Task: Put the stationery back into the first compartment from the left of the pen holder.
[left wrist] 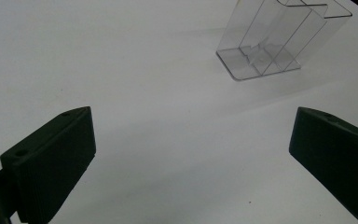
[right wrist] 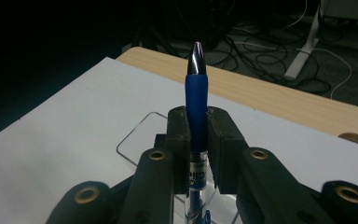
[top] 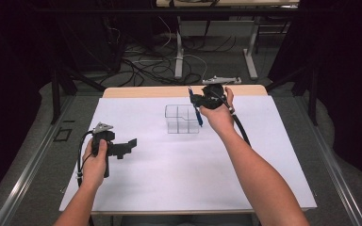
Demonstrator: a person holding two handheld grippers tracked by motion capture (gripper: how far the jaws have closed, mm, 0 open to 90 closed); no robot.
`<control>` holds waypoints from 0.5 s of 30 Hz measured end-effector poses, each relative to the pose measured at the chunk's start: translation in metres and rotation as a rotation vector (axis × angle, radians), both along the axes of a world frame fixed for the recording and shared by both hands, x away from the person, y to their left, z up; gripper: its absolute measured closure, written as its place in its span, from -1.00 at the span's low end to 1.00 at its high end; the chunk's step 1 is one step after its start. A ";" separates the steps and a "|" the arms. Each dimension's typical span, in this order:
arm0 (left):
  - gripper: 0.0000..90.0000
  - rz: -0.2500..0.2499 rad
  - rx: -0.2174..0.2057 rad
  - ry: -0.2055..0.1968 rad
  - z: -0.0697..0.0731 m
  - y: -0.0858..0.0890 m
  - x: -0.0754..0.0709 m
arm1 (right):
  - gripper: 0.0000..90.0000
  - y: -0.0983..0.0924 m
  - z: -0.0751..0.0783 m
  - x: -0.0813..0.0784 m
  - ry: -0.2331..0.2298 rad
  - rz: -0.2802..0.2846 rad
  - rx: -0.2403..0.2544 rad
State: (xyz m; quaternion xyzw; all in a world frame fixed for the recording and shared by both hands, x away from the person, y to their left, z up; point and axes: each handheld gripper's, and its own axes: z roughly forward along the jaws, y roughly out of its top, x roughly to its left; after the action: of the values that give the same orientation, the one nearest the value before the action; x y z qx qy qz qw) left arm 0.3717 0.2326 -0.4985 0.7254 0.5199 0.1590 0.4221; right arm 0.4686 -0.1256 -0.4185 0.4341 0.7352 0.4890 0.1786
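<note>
At the lower left of the high view, the left gripper (top: 131, 143) is held low over the white sheet (top: 169, 179), its 2 matte black jaws spread wide with nothing between them; in the left gripper view the ribbed pads (left wrist: 56, 163) are seen far apart over bare paper. At the centre, a clear plastic organizer (top: 182, 119) with thin, glossy partition walls stands on the sheet, and no item can be made out inside it. Just right of it, in the upper middle of the frame, the right gripper (top: 194, 100) is pressed together on a pen (right wrist: 196, 100), pinched across its smooth blue barrel, with the shiny tapered metal tip pointing away from the jaws. The pen is judged to be picked up already and held above the organizer's right edge; lowering it into a compartment and releasing it is judged to be left.
</note>
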 end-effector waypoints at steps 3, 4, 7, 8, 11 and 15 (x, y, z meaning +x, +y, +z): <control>-0.99 0.000 0.000 0.003 0.000 -0.001 0.000 | 0.77 0.001 0.000 0.001 -0.021 0.001 0.001; -0.99 -0.003 0.003 0.004 0.000 0.000 0.000 | 0.77 0.002 0.000 0.001 -0.037 0.003 -0.005; -0.99 -0.003 0.002 0.003 0.000 0.000 0.000 | 0.77 0.005 -0.001 0.002 -0.074 -0.002 0.003; -0.99 -0.001 -0.004 0.002 0.000 0.000 0.000 | 0.77 0.006 -0.001 0.003 -0.087 -0.001 0.003; -0.99 0.002 -0.007 -0.001 0.000 0.000 0.000 | 0.78 0.008 -0.001 0.003 -0.109 -0.002 0.015; -0.99 0.005 -0.010 -0.001 0.000 0.000 0.000 | 0.78 0.013 -0.001 0.004 -0.145 -0.007 0.022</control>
State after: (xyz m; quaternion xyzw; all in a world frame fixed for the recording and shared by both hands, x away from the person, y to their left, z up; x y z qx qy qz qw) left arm 0.3718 0.2326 -0.4985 0.7219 0.5225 0.1577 0.4255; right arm 0.4727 -0.1123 -0.4193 0.4022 0.7134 0.5264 0.2285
